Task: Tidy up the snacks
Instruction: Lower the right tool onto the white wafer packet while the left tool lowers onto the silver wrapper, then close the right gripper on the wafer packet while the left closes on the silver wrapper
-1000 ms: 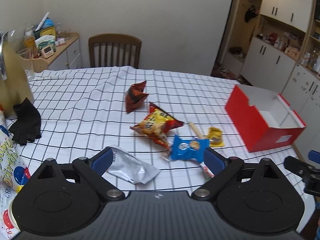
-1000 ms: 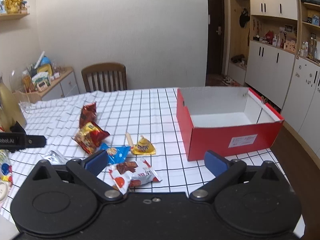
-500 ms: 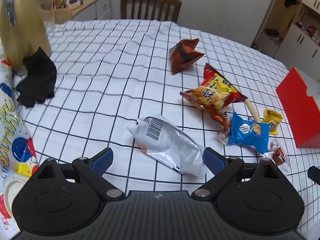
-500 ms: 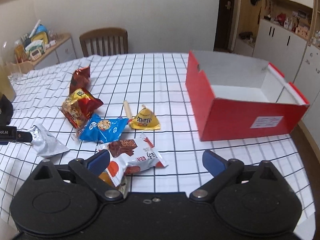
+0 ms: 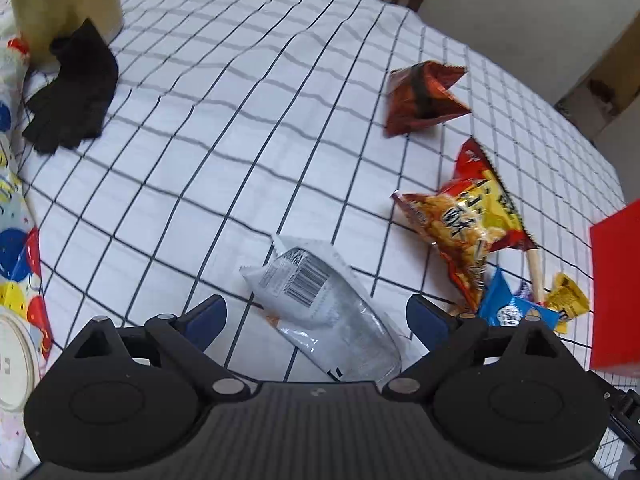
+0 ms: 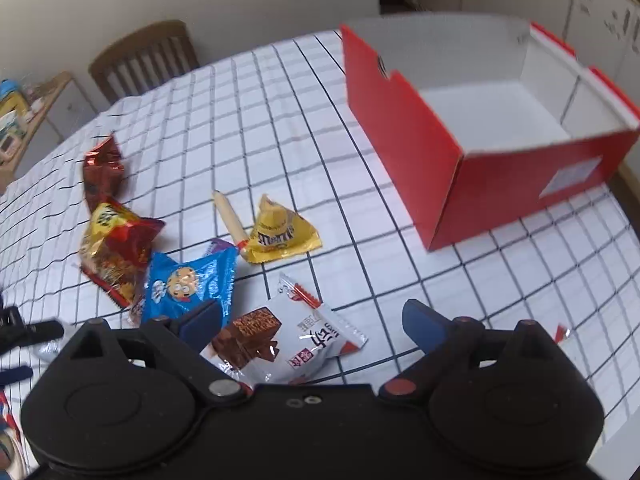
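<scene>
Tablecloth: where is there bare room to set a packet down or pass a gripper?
Bare checked tablecloth between the black glove and the dark red foil packet; another strip between the yellow candy pouch and the red cardboard box. Crowded around the blue cookie packet.

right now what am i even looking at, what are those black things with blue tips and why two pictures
Each picture comes from a camera mounted on a hand-held gripping tool, looking out along its two blue-tipped fingers. A person carries one in each hand; there is no robot arm.

The left tongs are open over a silver foil snack packet. The right tongs are open over a white wafer packet. Neither holds anything.

On the checked tablecloth also lie a blue cookie packet, a yellow candy bag and an open red cardboard box, empty as far as can be seen.
</scene>
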Demonstrator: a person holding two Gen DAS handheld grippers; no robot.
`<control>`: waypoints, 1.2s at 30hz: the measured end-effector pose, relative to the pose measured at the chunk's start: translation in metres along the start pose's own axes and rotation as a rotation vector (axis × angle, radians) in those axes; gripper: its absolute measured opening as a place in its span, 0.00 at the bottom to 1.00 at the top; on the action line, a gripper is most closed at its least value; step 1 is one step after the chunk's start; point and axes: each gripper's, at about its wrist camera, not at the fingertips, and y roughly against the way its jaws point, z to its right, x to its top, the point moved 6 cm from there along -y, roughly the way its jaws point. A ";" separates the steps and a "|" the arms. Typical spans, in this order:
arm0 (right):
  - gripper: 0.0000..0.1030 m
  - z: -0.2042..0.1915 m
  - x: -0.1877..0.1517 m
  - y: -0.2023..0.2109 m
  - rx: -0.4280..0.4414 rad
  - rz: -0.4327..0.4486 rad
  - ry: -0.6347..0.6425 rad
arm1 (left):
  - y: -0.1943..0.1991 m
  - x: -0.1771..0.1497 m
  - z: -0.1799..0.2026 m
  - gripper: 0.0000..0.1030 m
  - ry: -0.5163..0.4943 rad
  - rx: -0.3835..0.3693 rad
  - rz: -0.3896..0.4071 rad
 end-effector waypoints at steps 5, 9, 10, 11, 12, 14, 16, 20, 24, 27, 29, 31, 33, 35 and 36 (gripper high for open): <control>0.94 0.004 -0.002 -0.018 -0.012 -0.086 -0.121 | -0.011 -0.005 -0.003 0.94 0.084 -0.020 -0.059; 0.94 0.010 -0.005 -0.026 -0.002 -0.151 -0.239 | -0.015 -0.005 -0.004 0.94 0.118 -0.020 -0.075; 0.94 0.010 -0.005 -0.026 0.008 -0.163 -0.269 | -0.017 -0.005 -0.004 0.94 0.130 -0.026 -0.081; 0.93 0.009 -0.005 -0.027 0.025 -0.175 -0.288 | -0.018 -0.005 -0.004 0.94 0.135 -0.031 -0.083; 0.91 0.006 -0.004 -0.028 0.037 -0.183 -0.289 | -0.019 -0.004 -0.004 0.94 0.138 -0.038 -0.086; 0.86 -0.001 -0.003 -0.030 0.047 -0.190 -0.267 | -0.023 -0.005 -0.004 0.94 0.155 -0.053 -0.102; 0.85 -0.004 -0.005 -0.031 0.042 -0.201 -0.265 | -0.024 -0.006 -0.004 0.94 0.169 -0.055 -0.102; 0.73 -0.004 -0.007 -0.035 0.063 -0.219 -0.294 | -0.023 -0.006 0.002 0.87 0.162 -0.064 -0.095; 0.63 -0.007 -0.006 -0.034 0.078 -0.211 -0.281 | -0.023 -0.007 0.009 0.77 0.129 -0.050 -0.089; 0.59 -0.005 -0.005 -0.032 0.088 -0.202 -0.276 | -0.021 -0.007 0.008 0.66 0.124 -0.037 -0.073; 0.57 -0.004 -0.005 -0.031 0.093 -0.198 -0.271 | -0.020 -0.007 0.007 0.63 0.118 -0.041 -0.068; 0.57 -0.001 -0.005 -0.030 0.092 -0.193 -0.270 | -0.019 -0.008 0.007 0.57 0.105 -0.041 -0.061; 0.56 0.000 -0.006 -0.029 0.093 -0.191 -0.261 | -0.017 -0.010 0.009 0.48 0.098 -0.058 -0.055; 0.55 0.001 -0.007 -0.027 0.095 -0.188 -0.253 | -0.013 -0.011 0.014 0.26 0.079 -0.089 -0.044; 0.55 0.002 -0.007 -0.026 0.098 -0.186 -0.251 | -0.011 -0.011 0.016 0.25 0.064 -0.087 -0.038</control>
